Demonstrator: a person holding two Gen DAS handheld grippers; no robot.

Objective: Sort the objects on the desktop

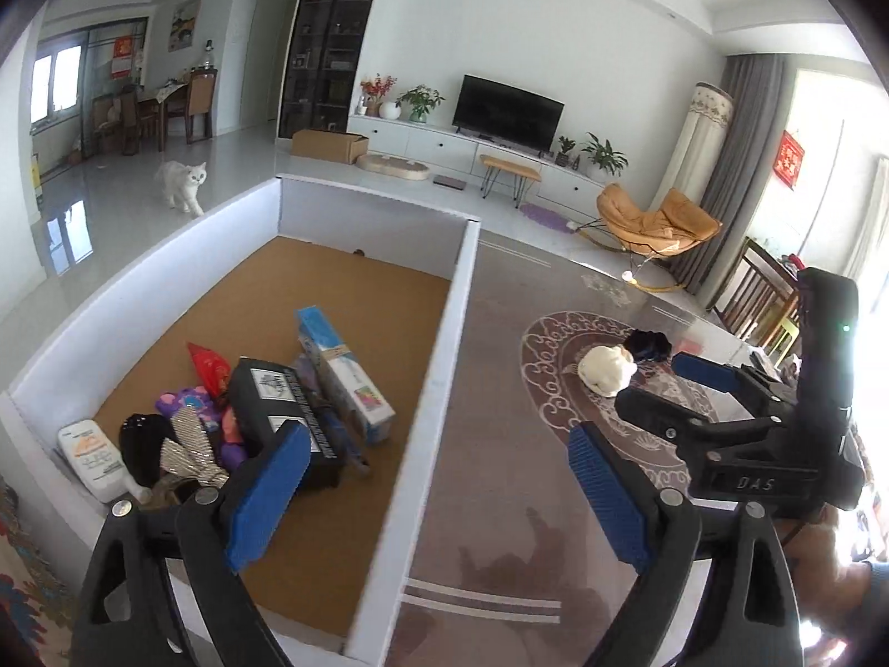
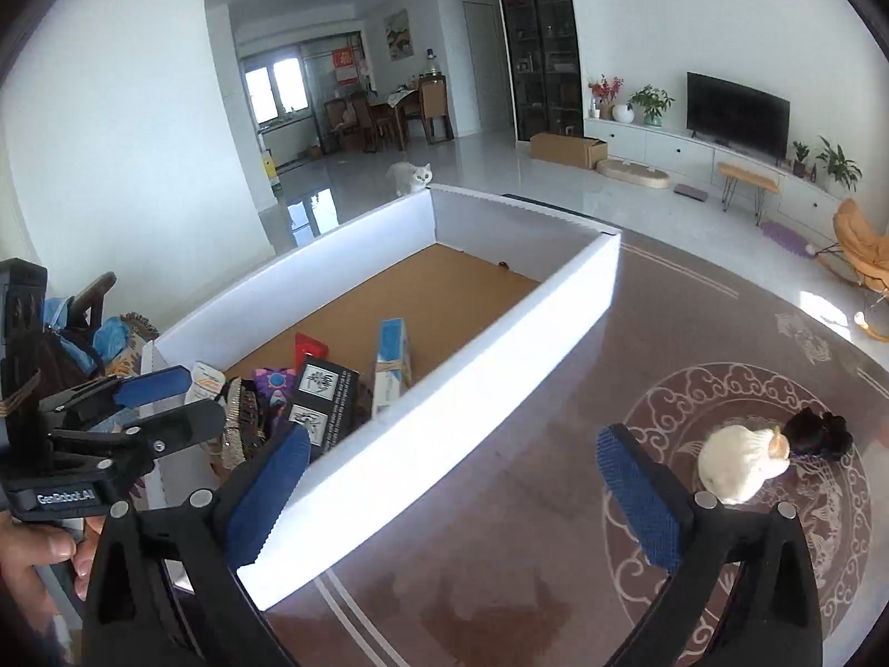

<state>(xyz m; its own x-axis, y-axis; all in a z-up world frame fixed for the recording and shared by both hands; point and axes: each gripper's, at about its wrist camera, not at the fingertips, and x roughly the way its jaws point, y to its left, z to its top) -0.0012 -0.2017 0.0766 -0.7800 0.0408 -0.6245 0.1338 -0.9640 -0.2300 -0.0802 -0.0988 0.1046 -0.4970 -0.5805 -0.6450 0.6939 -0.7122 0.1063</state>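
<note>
Patterned glass worktop (image 2: pixel 500 500) carries a white-walled tray (image 2: pixel 444 389) with a cork floor, piled with a black box (image 2: pixel 325 394), a blue-and-white carton (image 1: pixel 344 378) and a white tube (image 1: pixel 91 458). Outside it, a cream knitted pouch (image 2: pixel 736 464) touches a black scrunchie (image 2: pixel 822 433). Left gripper (image 1: pixel 439 494) and right gripper (image 2: pixel 455 500) both have fingers spread wide, grasping nothing.

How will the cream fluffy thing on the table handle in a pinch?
The cream fluffy item looks soft and lumpy, so it probably squashes and sags. Likely light for its size. It touches the black scrunchie-like item, which may drag along.
</note>
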